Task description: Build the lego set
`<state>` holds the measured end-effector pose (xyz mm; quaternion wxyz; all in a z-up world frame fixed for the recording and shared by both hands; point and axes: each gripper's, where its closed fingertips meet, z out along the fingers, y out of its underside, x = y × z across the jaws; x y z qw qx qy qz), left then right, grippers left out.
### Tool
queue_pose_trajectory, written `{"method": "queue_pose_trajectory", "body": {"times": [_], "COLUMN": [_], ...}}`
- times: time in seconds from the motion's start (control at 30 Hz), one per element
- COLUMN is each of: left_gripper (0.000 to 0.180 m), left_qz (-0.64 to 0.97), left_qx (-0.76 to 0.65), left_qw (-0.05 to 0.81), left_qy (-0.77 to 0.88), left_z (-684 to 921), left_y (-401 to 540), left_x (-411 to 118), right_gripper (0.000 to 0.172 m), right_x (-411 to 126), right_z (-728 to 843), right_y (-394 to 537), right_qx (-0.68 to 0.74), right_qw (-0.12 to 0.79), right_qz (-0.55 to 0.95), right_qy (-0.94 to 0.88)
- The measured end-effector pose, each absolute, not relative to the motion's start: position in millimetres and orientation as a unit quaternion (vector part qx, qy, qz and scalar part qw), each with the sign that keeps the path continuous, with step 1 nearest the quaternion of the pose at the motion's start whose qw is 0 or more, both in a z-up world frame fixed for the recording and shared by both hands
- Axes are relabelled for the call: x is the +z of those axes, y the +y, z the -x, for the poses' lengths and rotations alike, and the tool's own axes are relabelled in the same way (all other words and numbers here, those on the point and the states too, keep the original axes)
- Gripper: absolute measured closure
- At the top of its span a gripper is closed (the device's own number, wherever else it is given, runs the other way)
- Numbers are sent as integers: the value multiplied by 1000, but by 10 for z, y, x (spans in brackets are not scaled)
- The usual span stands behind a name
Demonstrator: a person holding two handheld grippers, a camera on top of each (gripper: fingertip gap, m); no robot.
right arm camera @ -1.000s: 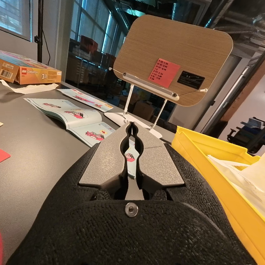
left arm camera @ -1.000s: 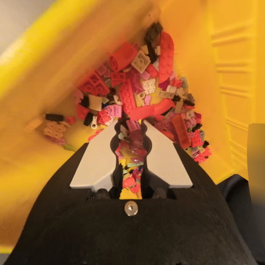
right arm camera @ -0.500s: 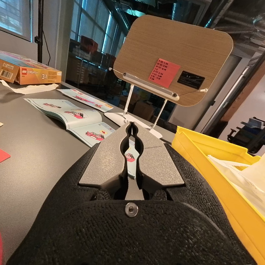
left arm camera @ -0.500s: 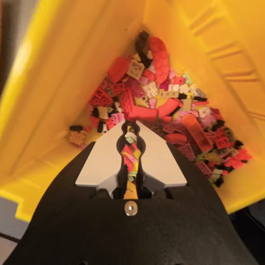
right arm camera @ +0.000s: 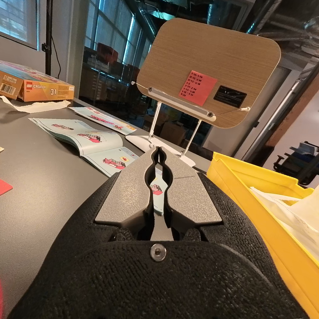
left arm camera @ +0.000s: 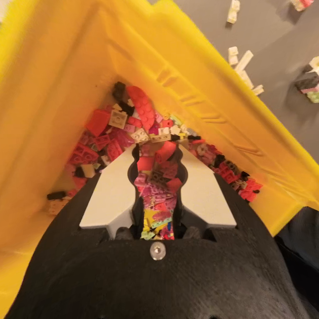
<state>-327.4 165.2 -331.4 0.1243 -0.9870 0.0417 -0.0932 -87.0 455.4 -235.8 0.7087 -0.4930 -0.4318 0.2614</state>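
- Red rounded plastic brick [left arm camera: 165,152] – it lies on top of a heap of small red, pink, cream and black building bricks [left arm camera: 107,146] in the bottom corner of a deep yellow plastic bin [left arm camera: 69,86].
- The left tongs [left arm camera: 157,147] reach down into that bin with their white fingers spread wide. The red brick sits between the tips, closer to the right-hand finger [left arm camera: 193,165]; the frame is blurred, and I see no pad pressing on it.
- By its look the brick is light, stiff and glossy. The curved back would likely slip under a pad, so the flat end faces seem the better place to take hold.
- Its neighbours are loose – a cream square plate [left arm camera: 118,119] and a long red studded plate [left arm camera: 143,107] lie just beyond and would probably shift if nudged.
- A few cream pieces [left arm camera: 241,63] lie on the grey tabletop [left arm camera: 276,43] outside the bin.
- The right tongs [right arm camera: 158,148] are pressed together on nothing, low over the tabletop, well apart from the heap. They point past an open pale-blue instruction booklet [right arm camera: 96,143] toward a wooden book stand [right arm camera: 207,69], with another yellow bin [right arm camera: 241,181] just beside them.
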Motion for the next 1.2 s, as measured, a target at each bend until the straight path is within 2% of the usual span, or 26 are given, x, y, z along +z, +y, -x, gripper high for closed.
{"method": "queue_pose_trajectory", "body": {"times": [0.13, 0.23, 0.3, 0.37, 0.43, 0.53, 0.6, 0.67, 0.77, 0.83, 0.97, 1.0, 1.1, 1.2], "left_gripper": [113, 109, 128, 159, 169, 145, 114, 94, 83, 86, 142, 148, 146, 130], "left_qz": [980, 985, 986, 987, 989, 988, 977, 971, 963, 957, 958, 962, 969, 968], "left_qx": [-151, -112, -51, -2, 56, -35, -120, -113, -39, -16, 52, 69, 127, 103], "left_qw": [110, 72, 60, 85, 96, 117, 121, 106, 61, 45, 95, 98, 83, 77], "left_qy": [65, 106, 147, 136, 102, 92, 129, 181, 259, 288, 265, 245, 193, 215], "left_z": [3053, 3102, 3224, 3370, 3611, 3390, 3069, 2949, 2956, 2951, 3188, 3296, 3629, 3536], "left_y": [1575, 1423, 1351, 1407, 1426, 1407, 1354, 1275, 1165, 1133, 1334, 1359, 1341, 1256], "left_x": [-3256, -3325, -3352, -3292, -3219, -3131, -3076, -3136, -3338, -3414, -3296, -3277, -3261, -3269], "right_gripper": [172, 172, 172, 172, 172, 172, 172, 172, 172, 172, 172, 172, 172, 172], "right_x": [-2358, -2359, -2359, -2360, -2360, -2360, -2359, -2360, -2360, -2359, -2358, -2358, -2359, -2359], "right_z": [870, 871, 871, 872, 873, 872, 873, 873, 873, 870, 870, 869, 870, 870], "right_y": [4554, 4554, 4555, 4555, 4554, 4553, 4553, 4554, 4554, 4555, 4554, 4554, 4554, 4553], "right_qx": [261, 261, 261, 261, 261, 260, 261, 260, 260, 260, 261, 261, 261, 261], "right_qw": [709, 709, 709, 708, 708, 709, 709, 709, 709, 709, 709, 709, 709, 709], "right_qz": [493, 493, 493, 493, 493, 492, 492, 492, 492, 492, 492, 492, 492, 492], "right_qy": [-432, -432, -432, -432, -433, -433, -433, -433, -433, -432, -432, -432, -432, -433]}}
